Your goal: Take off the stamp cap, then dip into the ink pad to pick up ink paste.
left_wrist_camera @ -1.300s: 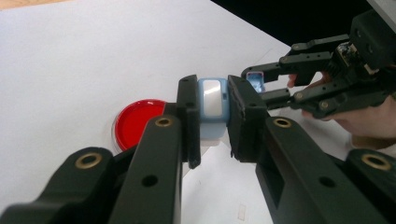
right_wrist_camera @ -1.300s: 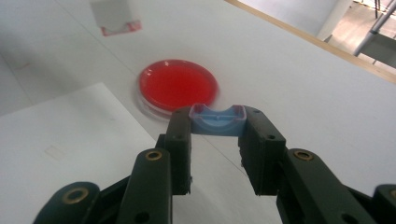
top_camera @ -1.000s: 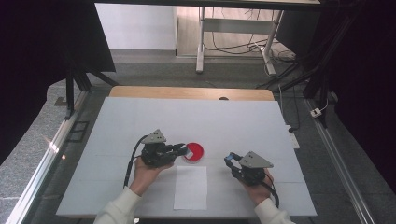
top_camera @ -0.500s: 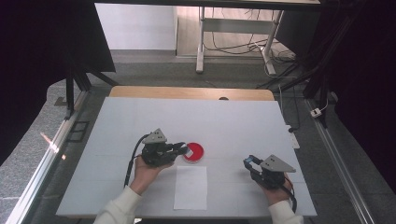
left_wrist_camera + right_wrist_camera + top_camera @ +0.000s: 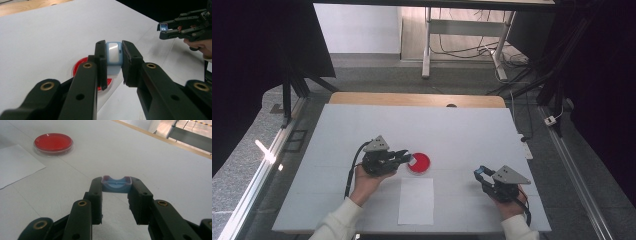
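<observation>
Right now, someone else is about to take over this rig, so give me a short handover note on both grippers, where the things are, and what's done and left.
Left gripper: shut on a small blue piece with a white face, held just above the near rim of the red dish.
Right gripper: shut on a small blue cap-like piece, held over bare table at the right, apart from the dish.
White paper sheet: flat on the table in front of the dish, untouched.
Done: both blue pieces are picked up.
Left, as it looks: whatever the blue piece does at the dish has not visibly begun; the two pieces are apart.
</observation>
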Motion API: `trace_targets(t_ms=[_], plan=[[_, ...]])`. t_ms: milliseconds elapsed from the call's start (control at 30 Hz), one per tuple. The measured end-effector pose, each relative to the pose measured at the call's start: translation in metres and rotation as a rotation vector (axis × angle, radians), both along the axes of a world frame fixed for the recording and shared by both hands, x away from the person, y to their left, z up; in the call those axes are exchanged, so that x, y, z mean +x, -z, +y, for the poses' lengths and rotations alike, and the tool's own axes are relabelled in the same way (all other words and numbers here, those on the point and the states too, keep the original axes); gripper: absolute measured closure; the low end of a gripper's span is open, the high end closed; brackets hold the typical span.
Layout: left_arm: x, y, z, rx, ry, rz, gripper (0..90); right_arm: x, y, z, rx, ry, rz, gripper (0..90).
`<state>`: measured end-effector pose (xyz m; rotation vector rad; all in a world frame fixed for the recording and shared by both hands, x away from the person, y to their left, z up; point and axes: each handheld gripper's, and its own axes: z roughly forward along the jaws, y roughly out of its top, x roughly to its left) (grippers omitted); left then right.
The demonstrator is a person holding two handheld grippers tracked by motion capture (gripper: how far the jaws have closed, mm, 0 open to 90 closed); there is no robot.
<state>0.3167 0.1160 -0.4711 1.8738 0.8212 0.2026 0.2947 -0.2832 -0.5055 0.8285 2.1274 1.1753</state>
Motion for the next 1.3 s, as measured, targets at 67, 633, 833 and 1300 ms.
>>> trace_targets(t_ms=[67,633,833,1300], plan=[[0.0,0.0,-0.001,0.004,0.0,0.0,75.5,-0.001,0.0,0.001,-0.006,-0.006,-0.003,65.4],[0.009,0.002,-0.009,0.046,-0.004,-0.003,75.5,-0.001,0.0,0.0,-0.009,-0.006,-0.015,65.4],[0.02,0.002,-0.015,0.07,-0.007,-0.008,75.5,-0.002,0.0,0.001,-0.022,-0.002,-0.011,65.4],[0.037,0.003,-0.027,0.1,0.013,0.013,75.5,-0.001,0.0,0.0,-0.02,-0.002,-0.012,65.4]])
